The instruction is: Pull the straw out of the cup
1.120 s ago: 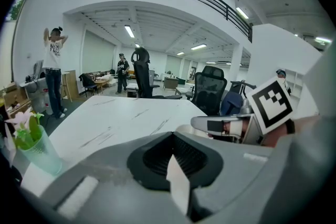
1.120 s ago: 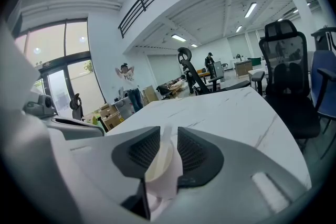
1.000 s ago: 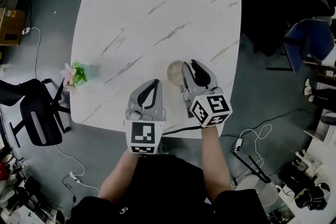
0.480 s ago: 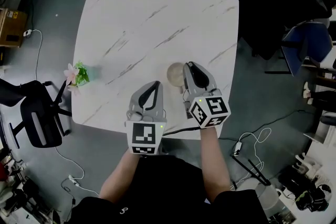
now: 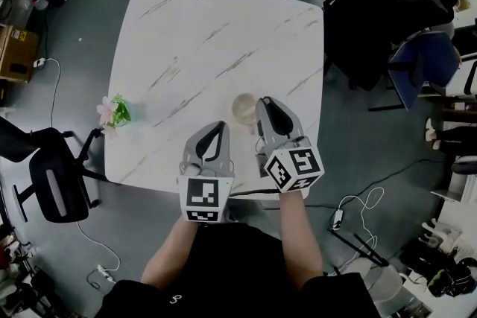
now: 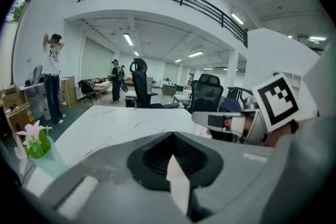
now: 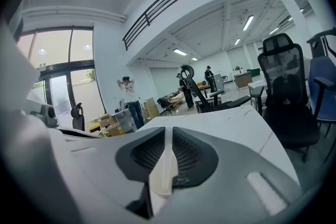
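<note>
Tabletop (image 5: 194,33), near edge: right tool (image 5: 263,103) working at the cup (image 5: 243,109), left tool (image 5: 218,128) idling.
The right tool is sitting just beside the cup's rim and is clearly the nearer one. The left tool is hanging back and to the left, jaws together on nothing. The right jaws have just been closing and are pinching a pale strip, probably the straw (image 7: 164,165), standing roughly upright between them. The cup is lying left of that tip, so the pull is looking like straight up.

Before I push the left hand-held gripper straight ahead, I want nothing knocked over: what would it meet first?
Probably the bare table. The left hand-held gripper tilts down toward it, and its line seems to pass just left of the cup, though depth is unclear.
</note>
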